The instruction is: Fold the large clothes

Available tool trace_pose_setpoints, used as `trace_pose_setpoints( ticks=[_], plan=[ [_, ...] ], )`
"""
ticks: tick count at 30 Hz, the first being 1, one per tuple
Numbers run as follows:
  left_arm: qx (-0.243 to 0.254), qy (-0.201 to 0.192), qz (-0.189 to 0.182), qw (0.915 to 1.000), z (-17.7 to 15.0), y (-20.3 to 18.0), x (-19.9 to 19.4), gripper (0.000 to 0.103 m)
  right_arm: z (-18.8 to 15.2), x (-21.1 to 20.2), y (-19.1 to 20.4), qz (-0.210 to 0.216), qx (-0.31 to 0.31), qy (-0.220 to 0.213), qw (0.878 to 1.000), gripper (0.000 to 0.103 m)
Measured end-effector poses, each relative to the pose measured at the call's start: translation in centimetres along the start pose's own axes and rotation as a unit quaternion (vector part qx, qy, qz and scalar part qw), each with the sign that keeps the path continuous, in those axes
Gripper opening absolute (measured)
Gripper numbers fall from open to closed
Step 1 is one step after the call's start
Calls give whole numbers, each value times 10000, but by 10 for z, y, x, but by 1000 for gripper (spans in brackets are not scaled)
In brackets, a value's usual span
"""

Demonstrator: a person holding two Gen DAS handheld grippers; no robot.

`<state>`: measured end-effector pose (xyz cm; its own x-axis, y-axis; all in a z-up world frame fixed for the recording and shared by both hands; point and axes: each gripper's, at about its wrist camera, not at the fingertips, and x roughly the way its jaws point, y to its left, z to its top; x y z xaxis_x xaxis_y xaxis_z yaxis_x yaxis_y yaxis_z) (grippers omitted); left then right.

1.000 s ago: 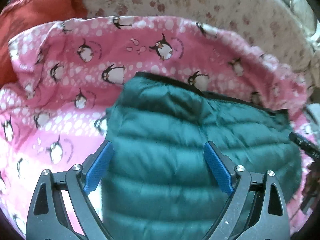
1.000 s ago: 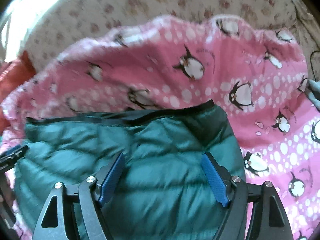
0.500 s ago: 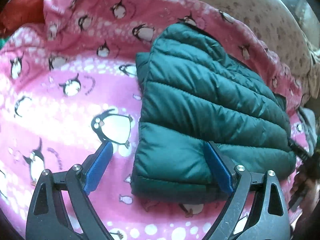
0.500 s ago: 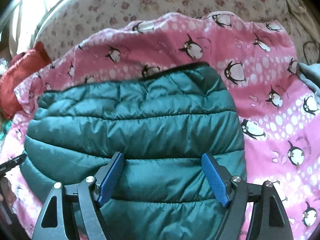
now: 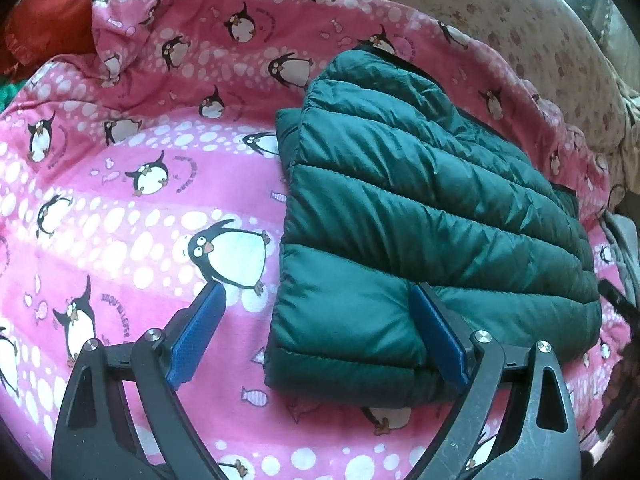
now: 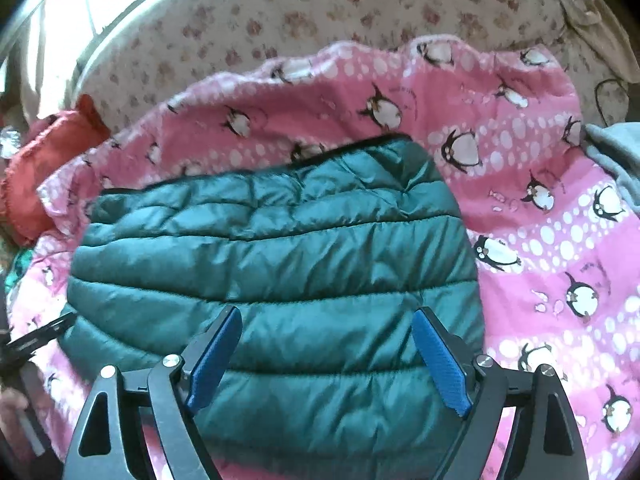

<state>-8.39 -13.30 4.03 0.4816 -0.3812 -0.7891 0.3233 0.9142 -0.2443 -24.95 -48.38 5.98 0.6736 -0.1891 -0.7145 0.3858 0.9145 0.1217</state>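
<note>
We see the green puffer jacket (image 5: 420, 220) folded flat on the pink penguin blanket (image 5: 120, 208). Left gripper (image 5: 316, 336) spread, straddling its near-left edge, bare blanket to its left. Right gripper (image 6: 326, 352) opening above the jacket, pinching nothing.

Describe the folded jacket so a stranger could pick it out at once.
Find the pink penguin-print blanket spread over the floral bedsheet. On it lies a puffy teal quilted jacket, folded into a compact block. It is the only plain, shiny, stitched-in-rows item there; the red cloth and grey garment sit at the blanket's edges.
</note>
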Motion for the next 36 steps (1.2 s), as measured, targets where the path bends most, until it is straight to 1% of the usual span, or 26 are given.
trace_pose_setpoints(
  ticks=[3, 5, 7, 8, 10, 13, 15, 18, 20, 24, 27, 29, 31, 32, 36],
  plan=[
    [-78, -21, 2, 10000, -2, 0, 0, 94, -7, -2, -3, -122, -45, -22, 9999, 86],
    [-105, -34, 12, 9999, -2, 0, 0, 94, -12, 8, -8, -184, 19, 130, 9997, 86],
    [-101, -39, 30, 9999, -3, 0, 0, 94, -17, 20, -12, -158, 108, 263, 9995, 87],
    [-99, -37, 37, 9999, -3, 0, 0, 94, -19, 23, -12, -171, 116, 259, 9995, 87],
    [-110, -18, 35, 9999, -3, 0, 0, 94, -20, 25, -8, -224, 79, 190, 9995, 93],
    [-141, 50, -8, 9999, -2, 1, -1, 94, -17, 24, -6, -231, 16, 249, 9994, 93],
    [-234, 175, -186, 9994, 0, 4, -3, 94, -15, 18, -9, -99, 15, 274, 9996, 93],
    [-458, 368, -767, 9953, 5, 13, -9, 94, -14, -2, -18, 94, 38, 123, 9999, 93],
    [-556, 378, -944, 9933, 7, 20, -13, 94, -13, -13, -27, 163, 63, 57, 9998, 93],
    [-817, 375, -1171, 9891, 10, 34, -15, 94, -14, -23, -50, 198, 341, 57, 9992, 93],
    [-1144, 517, -1293, 9836, 8, 42, -6, 94, -17, -15, -71, 228, 675, 192, 9973, 93],
    [-1274, 625, -1396, 9800, 5, 44, 1, 94, -20, -6, -82, 365, 913, 271, 9948, 93],
    [-1261, 585, -1464, 9794, 3, 41, 4, 95, -22, 4, -89, 588, 1120, 360, 9913, 93],
    [-1218, 560, -1470, 9800, 4, 39, 4, 97, -23, 11, -91, 727, 1195, 408, 9893, 93],
    [-1007, 585, -1440, 9827, 7, 27, 11, 100, -21, 31, -86, 1042, 1170, 518, 9863, 93]
  ],
)
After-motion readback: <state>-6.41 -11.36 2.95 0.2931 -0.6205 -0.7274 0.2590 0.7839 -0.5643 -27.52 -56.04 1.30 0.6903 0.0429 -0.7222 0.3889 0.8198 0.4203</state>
